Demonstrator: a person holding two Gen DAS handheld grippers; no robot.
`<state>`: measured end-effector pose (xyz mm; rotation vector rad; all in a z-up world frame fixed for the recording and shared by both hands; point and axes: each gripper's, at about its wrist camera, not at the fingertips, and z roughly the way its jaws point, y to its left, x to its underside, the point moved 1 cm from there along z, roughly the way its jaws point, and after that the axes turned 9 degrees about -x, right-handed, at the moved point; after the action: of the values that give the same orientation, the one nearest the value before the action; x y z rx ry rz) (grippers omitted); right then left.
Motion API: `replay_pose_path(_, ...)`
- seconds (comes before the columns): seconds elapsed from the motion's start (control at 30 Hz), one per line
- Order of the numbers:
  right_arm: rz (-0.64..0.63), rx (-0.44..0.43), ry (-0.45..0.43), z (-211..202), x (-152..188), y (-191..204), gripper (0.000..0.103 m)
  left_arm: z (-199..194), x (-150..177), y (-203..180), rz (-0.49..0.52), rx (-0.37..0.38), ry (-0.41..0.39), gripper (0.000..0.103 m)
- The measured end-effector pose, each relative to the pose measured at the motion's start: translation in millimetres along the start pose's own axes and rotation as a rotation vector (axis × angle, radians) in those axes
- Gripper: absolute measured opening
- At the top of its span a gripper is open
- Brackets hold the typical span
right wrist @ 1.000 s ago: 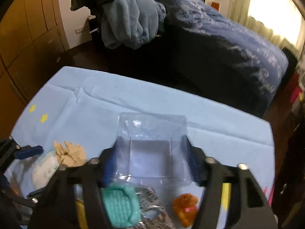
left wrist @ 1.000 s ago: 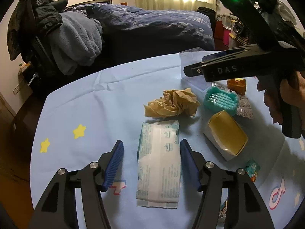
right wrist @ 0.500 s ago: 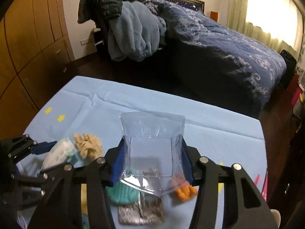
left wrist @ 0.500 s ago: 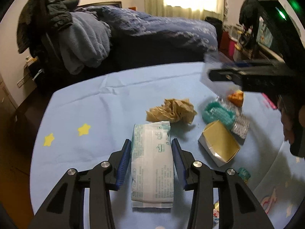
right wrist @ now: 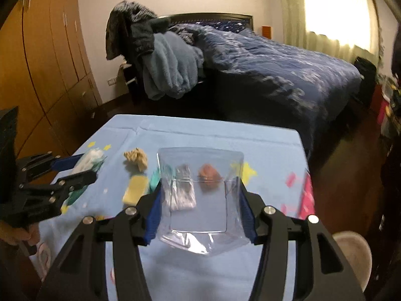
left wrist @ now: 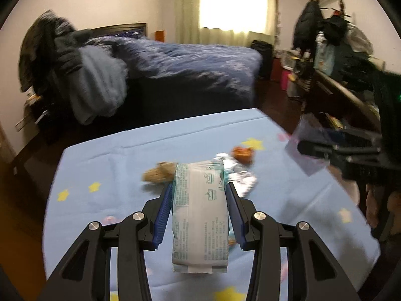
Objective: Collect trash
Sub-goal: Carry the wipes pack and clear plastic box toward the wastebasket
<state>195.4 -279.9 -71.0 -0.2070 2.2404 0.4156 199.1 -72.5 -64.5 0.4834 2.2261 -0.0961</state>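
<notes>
My left gripper [left wrist: 199, 198] is shut on a white and green wet-wipes packet [left wrist: 200, 215] and holds it above the blue tablecloth [left wrist: 105, 165]. My right gripper [right wrist: 199, 200] is shut on a clear plastic tray [right wrist: 200, 215], also lifted; it shows at the right of the left wrist view [left wrist: 307, 148]. On the table lie a crumpled brown paper [right wrist: 136, 159], a yellow box [right wrist: 135, 192], a teal item [right wrist: 154, 181], a foil blister pack [right wrist: 183, 195] and an orange wrapper [right wrist: 209, 175]. The left gripper with its packet shows at the left of the right wrist view [right wrist: 82, 165].
A bed with a dark blue quilt [right wrist: 275, 62] stands beyond the table. A chair piled with clothes [right wrist: 163, 62] is at the bed's left. Wooden wardrobes [right wrist: 45, 62] line the left wall. Cluttered shelves [left wrist: 333, 57] stand at the right. A round stool [right wrist: 353, 253] is by the table's right edge.
My left gripper closed on the wipes packet and lifted it off the table. My right gripper closed on the clear tray and raised it. Both views are blurred by motion.
</notes>
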Motion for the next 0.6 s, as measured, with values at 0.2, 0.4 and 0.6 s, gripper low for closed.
replay_pose_path(0.2, 0.085, 0.097, -0.071, -70, 43, -37, 0.054, -3, -12, -67, 0.061, 0.121, -0.023, 0.044)
replay_pose_path(0.4, 0.18, 0.295, -0.106, -128, 91, -96, 0.056, 9, -28, -165, 0.184, 0.28, -0.024, 0.044)
replay_pose_path(0.6, 0.309, 0.357, -0.095, -147, 128, -159, 0.058, 38, -45, -268, 0.308, 0.414, 0.002, 0.044)
